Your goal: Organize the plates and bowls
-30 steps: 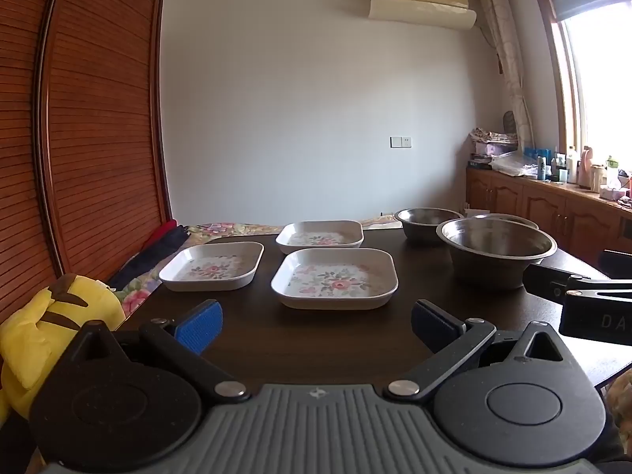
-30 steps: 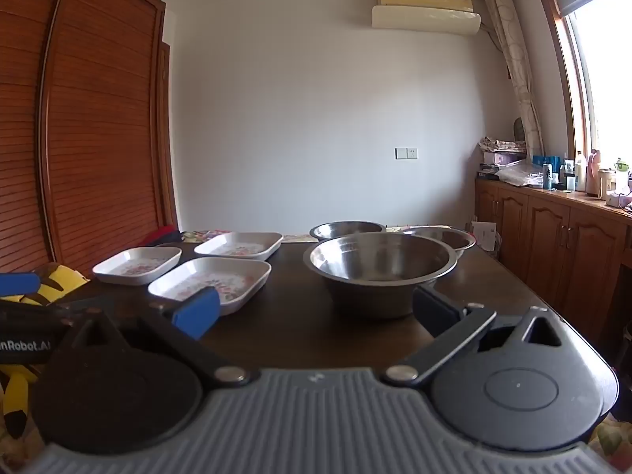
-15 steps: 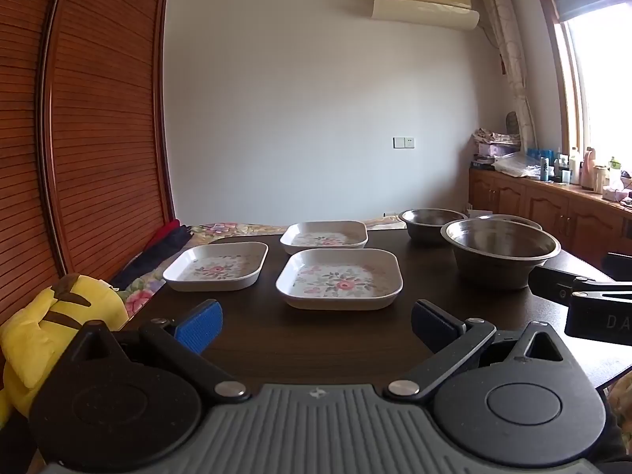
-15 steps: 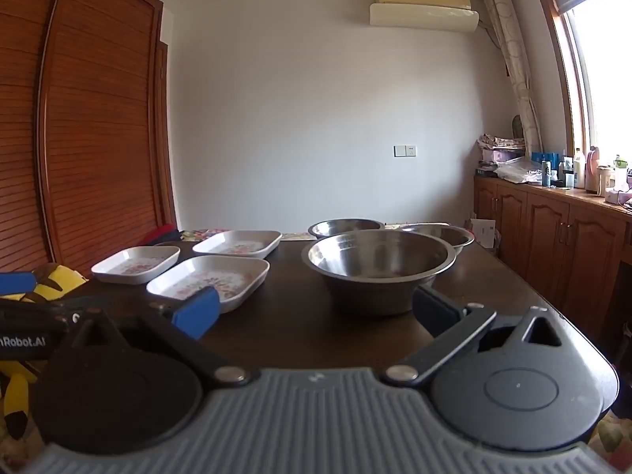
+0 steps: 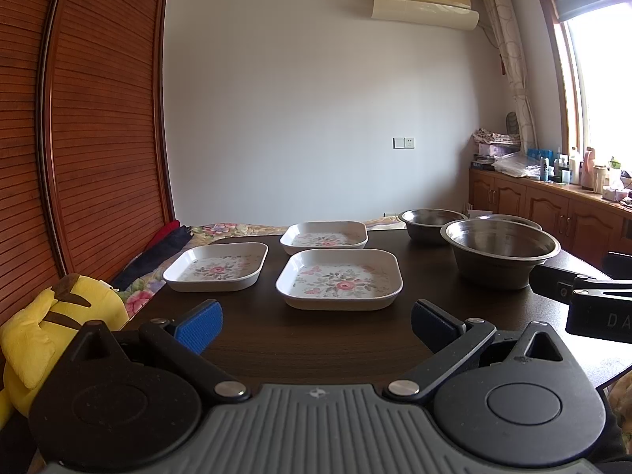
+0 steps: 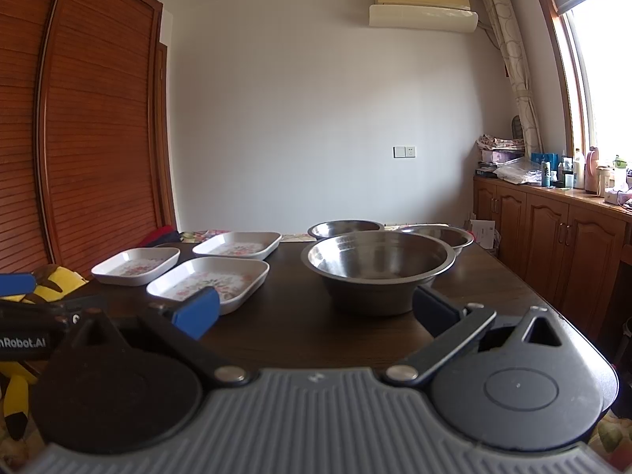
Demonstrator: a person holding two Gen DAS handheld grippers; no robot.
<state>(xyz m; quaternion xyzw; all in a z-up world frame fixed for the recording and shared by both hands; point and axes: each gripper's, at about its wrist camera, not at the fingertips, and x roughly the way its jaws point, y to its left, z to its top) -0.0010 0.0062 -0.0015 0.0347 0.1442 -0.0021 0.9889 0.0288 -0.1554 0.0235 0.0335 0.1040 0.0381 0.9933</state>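
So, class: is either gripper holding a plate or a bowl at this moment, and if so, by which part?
Nothing is held. The left gripper and the right gripper are both open and empty, short of the nearest plate and nearest bowl.

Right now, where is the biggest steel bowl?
The biggest steel bowl sits on the dark table, centred ahead of the right gripper, right of the nearest floral plate.

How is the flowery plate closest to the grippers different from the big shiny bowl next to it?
The nearest plate is square with rounded corners; the big bowl is round. The plate is white with a flower pattern; the bowl is plain silvery metal. The plate is shallow and low; the bowl is deep and stands taller. Both sit upright and empty on the dark table, untouched by either gripper.
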